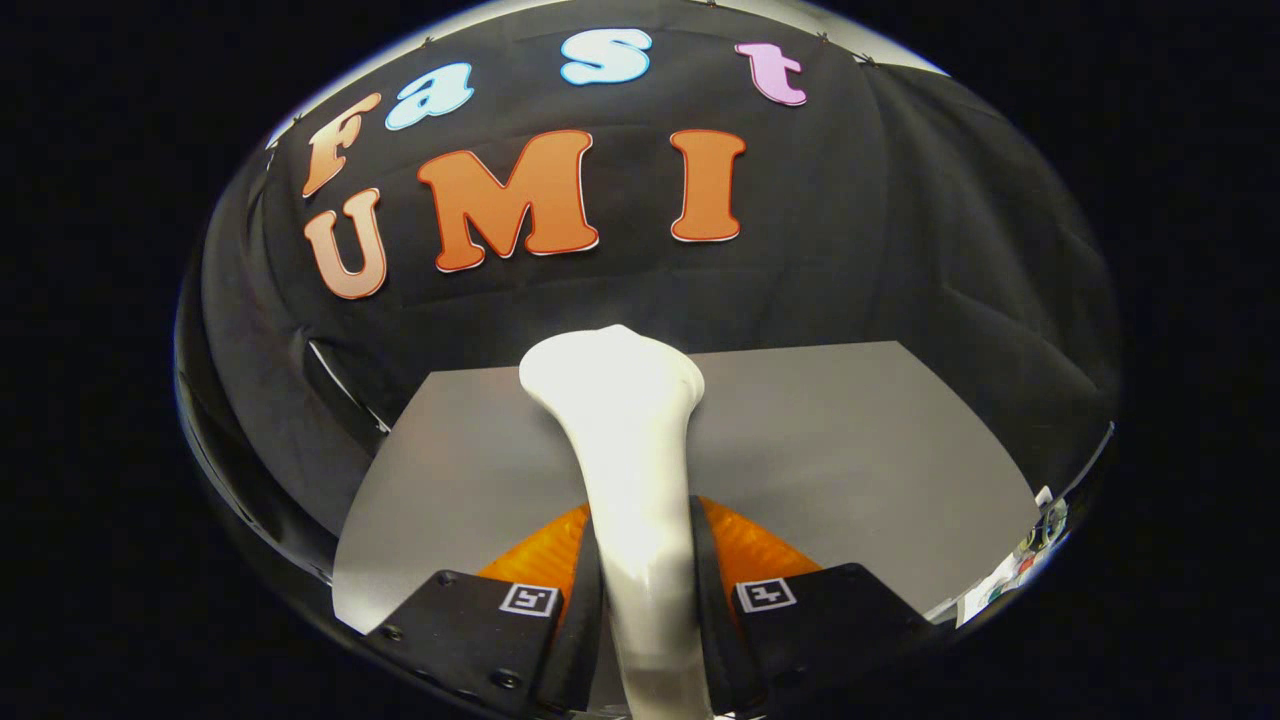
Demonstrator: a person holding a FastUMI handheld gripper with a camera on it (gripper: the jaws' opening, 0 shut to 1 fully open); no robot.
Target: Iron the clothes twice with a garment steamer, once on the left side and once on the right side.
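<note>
A white garment steamer (628, 440) stands up between my two fingers, its slim handle widening to a broad head at the top. My gripper (645, 570) is shut on the handle, with one finger (585, 580) pressing on its left side and the other on its right. The steamer's head reaches up in front of the far edge of a grey tabletop (850, 450). No garment is in sight.
The grey tabletop spreads out beyond the fingers on both sides of the steamer. Black cloth forms the booth's wall behind and around it. A few small colourful items (1030, 550) lie off the table's right corner.
</note>
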